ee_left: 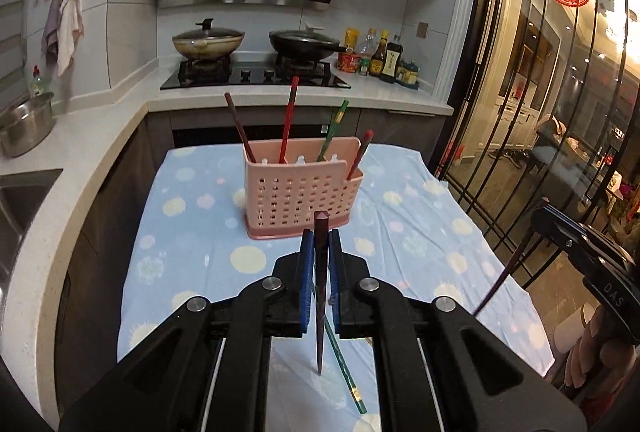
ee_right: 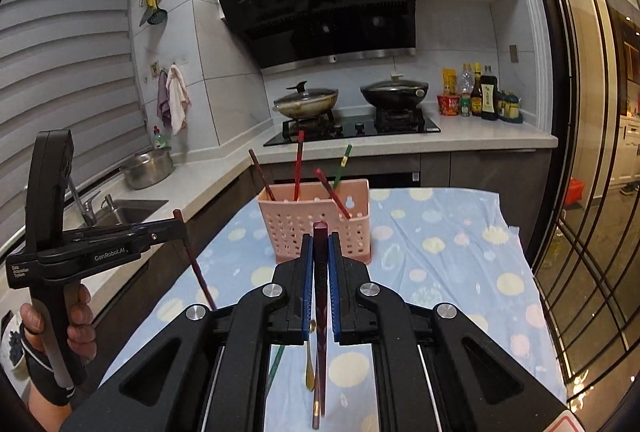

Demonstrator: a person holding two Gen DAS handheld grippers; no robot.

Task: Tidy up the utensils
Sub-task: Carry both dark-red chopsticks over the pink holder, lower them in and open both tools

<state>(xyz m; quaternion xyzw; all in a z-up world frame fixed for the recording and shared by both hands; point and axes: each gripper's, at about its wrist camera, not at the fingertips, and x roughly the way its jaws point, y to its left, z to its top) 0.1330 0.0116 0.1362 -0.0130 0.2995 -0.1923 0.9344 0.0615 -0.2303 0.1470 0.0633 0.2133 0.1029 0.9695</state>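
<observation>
Left gripper (ee_left: 321,232) clenched on dark chopstick (ee_left: 320,312); right gripper (ee_right: 320,244) clenched on another chopstick (ee_right: 320,332). Green chopstick (ee_left: 344,376) on cloth (ee_left: 420,232), partly hidden. Pink holder (ee_left: 300,199) beyond.

A blue spotted cloth (ee_left: 420,232) covers the near table. Far off, a lidded pan (ee_left: 208,41) and a black wok (ee_left: 304,40) sit on the stove (ee_left: 256,75), with sauce bottles (ee_left: 386,59) to their right. A steel pot (ee_left: 25,125) stands left by the sink (ee_right: 128,211).
</observation>
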